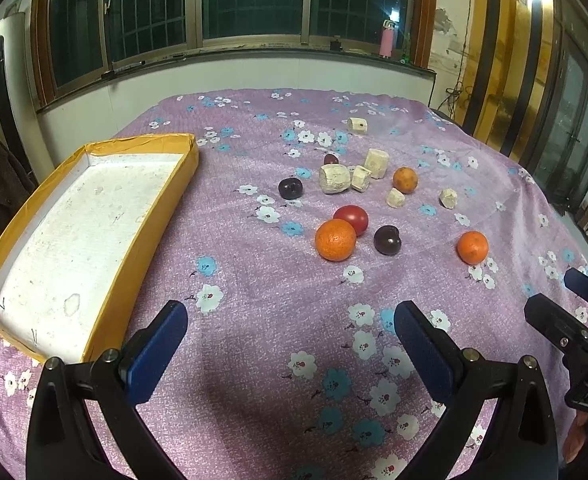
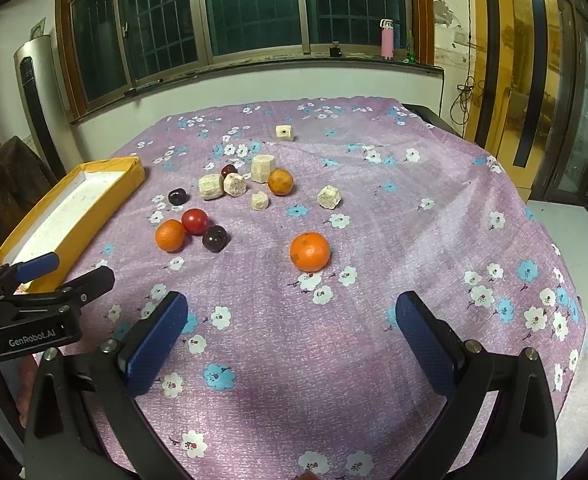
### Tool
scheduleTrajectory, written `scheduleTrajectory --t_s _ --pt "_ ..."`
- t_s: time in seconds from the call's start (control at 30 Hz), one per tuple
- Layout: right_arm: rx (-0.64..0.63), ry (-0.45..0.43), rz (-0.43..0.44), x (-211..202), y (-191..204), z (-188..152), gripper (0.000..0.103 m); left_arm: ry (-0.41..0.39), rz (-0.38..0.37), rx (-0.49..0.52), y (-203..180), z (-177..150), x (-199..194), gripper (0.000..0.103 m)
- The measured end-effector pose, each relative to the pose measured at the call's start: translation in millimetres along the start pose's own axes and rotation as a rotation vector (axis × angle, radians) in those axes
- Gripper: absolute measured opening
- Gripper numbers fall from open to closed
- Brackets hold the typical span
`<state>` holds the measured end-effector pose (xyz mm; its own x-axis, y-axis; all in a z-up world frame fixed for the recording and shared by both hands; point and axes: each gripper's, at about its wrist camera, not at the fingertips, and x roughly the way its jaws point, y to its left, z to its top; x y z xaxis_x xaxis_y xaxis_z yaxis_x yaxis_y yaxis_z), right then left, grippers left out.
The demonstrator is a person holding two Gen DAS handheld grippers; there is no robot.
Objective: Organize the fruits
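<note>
Fruits lie scattered on a purple flowered cloth [image 1: 253, 280]: three oranges [image 1: 335, 239] [image 1: 472, 247] [image 1: 405, 179], a red tomato [image 1: 353, 218], dark plums [image 1: 387, 239] [image 1: 290, 188] and several pale chunks [image 1: 335, 178]. An empty yellow-rimmed tray [image 1: 157, 216] sits at the left. My left gripper [image 1: 289, 344] is open and empty near the cloth's front edge. My right gripper [image 2: 289, 340] is open and empty, a little short of the nearest orange [image 2: 310, 251]. The tray also shows in the right wrist view [image 2: 93, 216].
A window sill runs behind the table with a pink bottle [image 1: 386, 38]. A tall white appliance [image 1: 3, 92] stands at the left. The right gripper's body [image 1: 574, 332] shows at the right edge of the left view.
</note>
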<state>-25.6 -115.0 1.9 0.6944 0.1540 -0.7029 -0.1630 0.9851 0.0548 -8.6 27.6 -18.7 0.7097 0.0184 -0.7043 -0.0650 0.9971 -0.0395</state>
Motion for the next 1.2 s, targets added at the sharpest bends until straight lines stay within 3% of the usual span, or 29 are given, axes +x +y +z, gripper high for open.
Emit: scheduleTrajectory --t_s 0.8,0.87,1.0,1.2 --pt "-0.010 0.046 -0.009 22 -4 14 0.102 0.019 -0.003 -0.014 6 0 3 0.103" --pt "-0.014 0.058 -0.014 30 -4 19 0.098 0.022 -0.005 -0.014 5 1 5 0.103" --pt "-0.008 0.132 -0.017 52 -7 27 0.078 0.026 -0.003 -0.010 5 3 6 0.103" --pt "-0.008 0.201 -0.036 79 -11 33 0.075 0.040 0.000 -0.007 5 7 14 0.103"
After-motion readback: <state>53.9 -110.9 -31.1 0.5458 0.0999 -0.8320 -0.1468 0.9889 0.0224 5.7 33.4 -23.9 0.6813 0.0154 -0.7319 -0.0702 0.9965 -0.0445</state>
